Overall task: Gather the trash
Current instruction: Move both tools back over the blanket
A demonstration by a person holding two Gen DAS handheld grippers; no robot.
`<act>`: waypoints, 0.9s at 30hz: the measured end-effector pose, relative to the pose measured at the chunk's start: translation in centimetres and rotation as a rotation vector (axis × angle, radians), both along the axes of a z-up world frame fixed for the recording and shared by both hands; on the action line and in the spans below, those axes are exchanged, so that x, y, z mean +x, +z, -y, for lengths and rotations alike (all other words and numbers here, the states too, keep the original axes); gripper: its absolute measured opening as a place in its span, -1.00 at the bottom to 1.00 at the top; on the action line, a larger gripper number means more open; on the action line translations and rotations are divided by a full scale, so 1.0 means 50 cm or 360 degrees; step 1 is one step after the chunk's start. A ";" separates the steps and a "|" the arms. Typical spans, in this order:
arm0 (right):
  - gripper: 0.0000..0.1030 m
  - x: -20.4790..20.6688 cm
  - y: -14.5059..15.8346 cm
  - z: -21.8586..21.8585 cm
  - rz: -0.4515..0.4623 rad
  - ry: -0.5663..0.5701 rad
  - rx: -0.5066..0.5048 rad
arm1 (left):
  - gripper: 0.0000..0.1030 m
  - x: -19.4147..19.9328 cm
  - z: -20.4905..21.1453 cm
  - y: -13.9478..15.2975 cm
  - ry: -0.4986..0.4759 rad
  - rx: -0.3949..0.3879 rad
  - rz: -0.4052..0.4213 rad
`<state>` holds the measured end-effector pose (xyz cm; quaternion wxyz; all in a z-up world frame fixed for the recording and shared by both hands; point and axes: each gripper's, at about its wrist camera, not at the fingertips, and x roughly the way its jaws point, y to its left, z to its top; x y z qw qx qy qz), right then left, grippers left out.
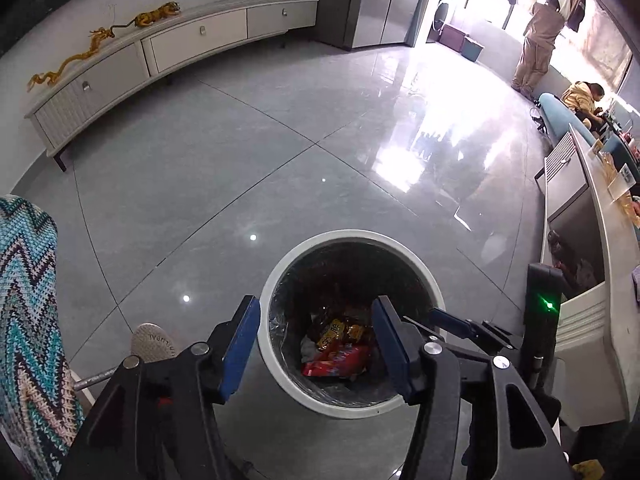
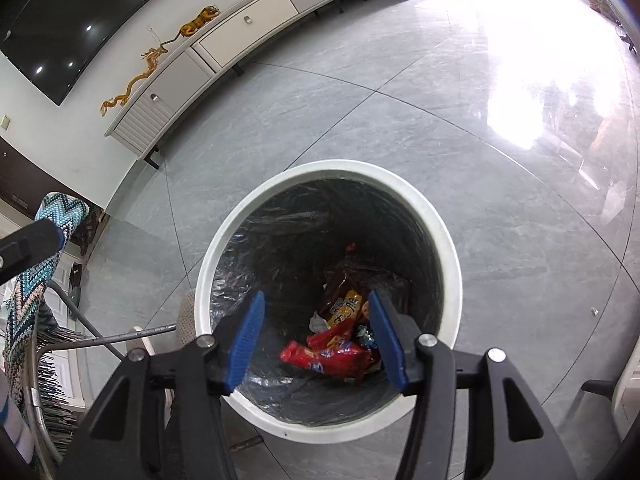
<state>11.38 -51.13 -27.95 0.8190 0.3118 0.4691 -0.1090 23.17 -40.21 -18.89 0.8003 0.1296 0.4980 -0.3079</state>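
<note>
Both the left hand-held gripper and right hand-held gripper are held open and empty above the bin; its rim may be struck if either is lowered off-centre.

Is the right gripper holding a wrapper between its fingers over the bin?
No, the right gripper stands open with nothing between its blue fingers, and the wrappers lie at the bottom of the bin.
</note>
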 end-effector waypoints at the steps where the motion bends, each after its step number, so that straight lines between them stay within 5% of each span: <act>1: 0.02 -0.002 0.007 0.002 0.0008 -0.0004 -0.0001 | 0.08 -0.007 -0.007 0.013 0.0007 -0.0026 0.0012; 8: 0.03 -0.028 0.098 -0.001 0.0126 -0.0044 -0.0031 | 0.08 -0.067 -0.094 0.146 0.0093 -0.0204 0.0249; 27: 0.03 -0.128 0.581 -0.248 0.0766 0.0242 -0.0353 | 0.13 -0.272 -0.509 0.426 0.0349 -0.0362 0.0743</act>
